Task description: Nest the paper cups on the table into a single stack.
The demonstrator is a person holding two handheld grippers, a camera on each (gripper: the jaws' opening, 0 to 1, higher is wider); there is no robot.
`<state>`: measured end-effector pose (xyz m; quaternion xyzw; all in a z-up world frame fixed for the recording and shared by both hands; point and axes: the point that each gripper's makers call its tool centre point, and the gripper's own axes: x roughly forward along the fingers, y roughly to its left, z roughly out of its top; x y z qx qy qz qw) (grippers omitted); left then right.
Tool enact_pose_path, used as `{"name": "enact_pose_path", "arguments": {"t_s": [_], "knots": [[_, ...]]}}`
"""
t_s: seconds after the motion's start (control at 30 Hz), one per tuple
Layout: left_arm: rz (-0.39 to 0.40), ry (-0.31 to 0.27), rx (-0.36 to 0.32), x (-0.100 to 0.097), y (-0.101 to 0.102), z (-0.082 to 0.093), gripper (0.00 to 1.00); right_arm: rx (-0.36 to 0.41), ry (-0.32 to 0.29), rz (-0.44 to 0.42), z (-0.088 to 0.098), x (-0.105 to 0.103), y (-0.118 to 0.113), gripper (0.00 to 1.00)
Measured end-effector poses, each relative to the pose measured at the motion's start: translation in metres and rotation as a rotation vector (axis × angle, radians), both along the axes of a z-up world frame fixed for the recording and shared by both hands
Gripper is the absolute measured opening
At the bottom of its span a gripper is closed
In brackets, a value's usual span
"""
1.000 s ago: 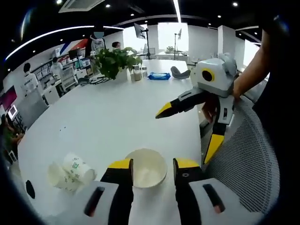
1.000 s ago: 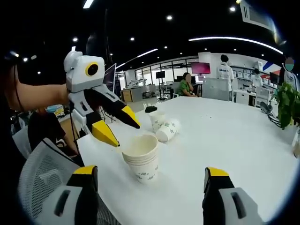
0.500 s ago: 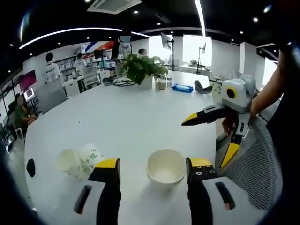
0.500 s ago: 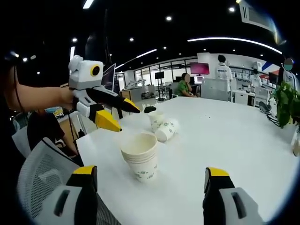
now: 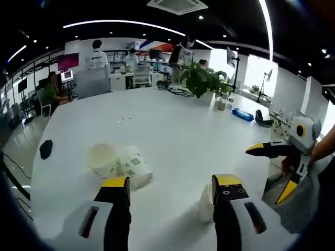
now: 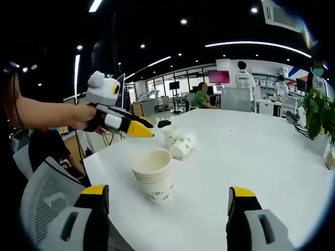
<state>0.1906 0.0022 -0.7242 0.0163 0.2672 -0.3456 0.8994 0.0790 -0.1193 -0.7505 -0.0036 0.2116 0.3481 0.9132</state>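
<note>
The paper cups (image 5: 119, 163) are white with a little green print on the sides, same for the stack (image 6: 153, 175), which looks cream inside. Table (image 6: 251, 157) is plain white. Both grippers, left gripper (image 6: 137, 128) and right gripper (image 5: 272, 170), are white-grey with yellow tips over black. Plant (image 5: 201, 80) is green.
</note>
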Motion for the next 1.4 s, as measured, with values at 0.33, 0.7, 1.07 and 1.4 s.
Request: {"name": "enact_pose_path", "arguments": {"t_s": [0.33, 0.7, 1.07, 1.4], "knots": [[0.057, 0.022, 0.028, 0.02, 0.004, -0.02, 0.65, -0.001, 0.017, 0.005, -0.004, -0.001, 0.001, 0.94], [0.12, 0.007, 0.062, 0.045, 0.032, -0.026, 0.63, 0.003, 0.03, -0.009, -0.004, -0.001, -0.001, 0.93], [0.088, -0.066, 0.076, 0.072, 0.046, -0.016, 0.54, 0.002, 0.037, -0.02, -0.007, 0.001, -0.005, 0.92], [-0.005, -0.122, 0.146, 0.09, 0.045, -0.022, 0.32, -0.016, 0.048, -0.017, -0.012, 0.001, -0.006, 0.92]]}}
